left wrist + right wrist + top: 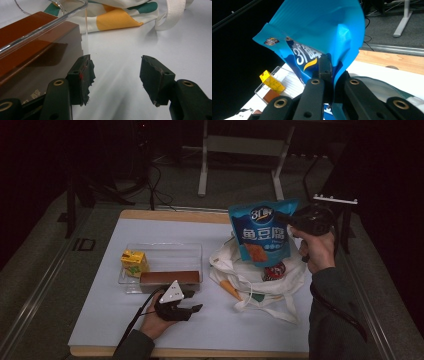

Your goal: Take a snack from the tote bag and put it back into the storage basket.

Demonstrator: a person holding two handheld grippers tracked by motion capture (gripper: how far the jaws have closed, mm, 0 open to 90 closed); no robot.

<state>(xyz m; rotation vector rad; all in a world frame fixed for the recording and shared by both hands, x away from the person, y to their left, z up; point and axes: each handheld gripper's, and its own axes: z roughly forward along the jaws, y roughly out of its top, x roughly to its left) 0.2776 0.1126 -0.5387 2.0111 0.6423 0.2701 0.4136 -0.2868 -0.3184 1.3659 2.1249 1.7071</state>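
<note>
A blue snack bag (261, 231) (322, 32) hangs upright above a white cloth tote bag (260, 279) with orange and green patches (117, 17). My right gripper (295, 220) (331, 75) is shut on the snack bag's top right corner. Near the table's front, my left gripper (196, 309) (116, 75) rests low and open, nothing between its jaws. It lies just in front of a clear plastic tray (195, 251) (50, 23) that holds a brown box (169, 277) (30, 50) and a yellow carton (134, 262) (272, 81).
The white table top (100, 320) has a wooden edge at the back. A metal stand (202, 165) and cables are on the floor beyond. A tote strap (172, 15) lies looped to the right of the tray.
</note>
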